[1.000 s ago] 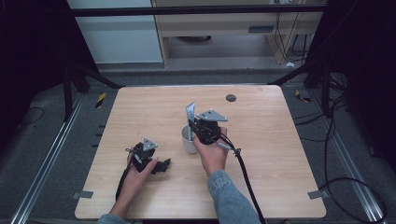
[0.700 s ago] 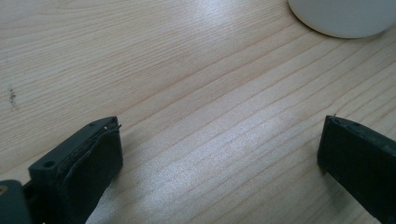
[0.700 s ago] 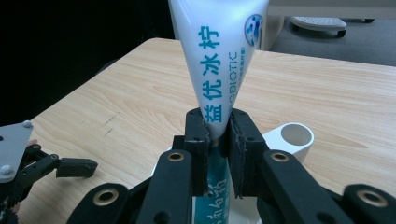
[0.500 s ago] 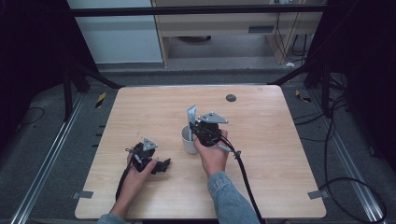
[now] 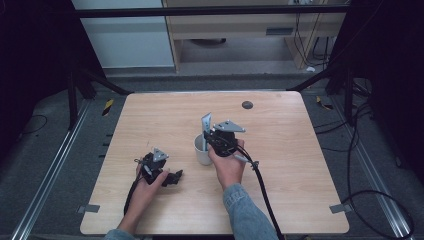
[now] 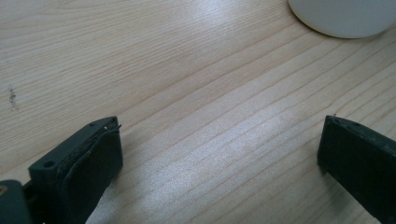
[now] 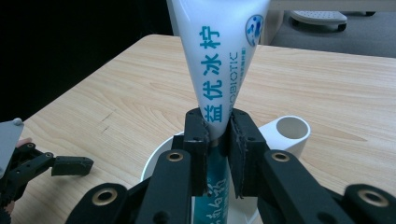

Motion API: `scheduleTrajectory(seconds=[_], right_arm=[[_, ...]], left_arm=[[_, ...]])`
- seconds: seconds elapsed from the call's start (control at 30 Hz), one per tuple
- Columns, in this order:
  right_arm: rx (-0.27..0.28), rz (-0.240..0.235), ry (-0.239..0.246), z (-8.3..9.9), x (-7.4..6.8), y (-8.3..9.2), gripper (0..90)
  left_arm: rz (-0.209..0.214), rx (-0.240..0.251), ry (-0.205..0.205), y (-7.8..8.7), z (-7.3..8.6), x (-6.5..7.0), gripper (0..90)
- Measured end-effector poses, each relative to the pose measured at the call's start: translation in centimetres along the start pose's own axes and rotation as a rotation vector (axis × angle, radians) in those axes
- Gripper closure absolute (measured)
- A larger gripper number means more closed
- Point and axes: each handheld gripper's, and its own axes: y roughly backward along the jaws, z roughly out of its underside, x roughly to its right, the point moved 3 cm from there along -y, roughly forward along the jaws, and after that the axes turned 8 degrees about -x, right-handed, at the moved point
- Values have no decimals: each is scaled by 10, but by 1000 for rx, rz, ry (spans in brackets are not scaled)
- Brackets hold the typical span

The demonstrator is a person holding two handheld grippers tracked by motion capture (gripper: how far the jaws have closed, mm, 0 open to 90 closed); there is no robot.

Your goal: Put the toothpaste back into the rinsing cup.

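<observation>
a: where's the tube right now?

b: the right gripper [image 7: 217, 135] has its jaws pinched tight on the toothpaste tube [image 7: 219, 60], which stands upright with its lower end down inside the white cup [image 5: 202, 150] near the middle of the desk [image 5: 300, 175]. crimped end up, cap end down in the cup as far as i can tell.

a: and the other hand?

b: the left gripper [image 5: 162, 170] rests on the desk to the left of the cup, apart from it, jaws spread wide with nothing between them — just bare wood.

a: what could go wrong?

b: the jaws sit right over the cup's rim [image 7: 159, 158], close to it. a sideways pull or an early tilt could drag the tube against the rim and tip the cup, since nothing steadies it. the tube is soft too — a hard squeeze could make it buckle or slip. and let go at a lean, the tall tube might topple the cup.

a: anything in the way?

b: little. the cup's handle [image 7: 287, 133] juts out behind the jaws, a small dark disc [image 5: 247, 105] lies well off at the far edge, and the right gripper's cable [image 5: 260, 190] trails back across the desk.
</observation>
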Motion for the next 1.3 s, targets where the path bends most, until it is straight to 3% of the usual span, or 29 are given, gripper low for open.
scheduleTrajectory(seconds=[0.47, 1.07, 1.3], right_arm=[[-5, 5, -12, -1, 10, 2, 793], [-16, -1, 3, -2, 9, 3, 798], [-19, -10, 16, -2, 8, 5, 762]], left_arm=[[0, 0, 0, 0, 0, 0, 0], [0, 0, 0, 0, 0, 0, 0], [0, 0, 0, 0, 0, 0, 0]])
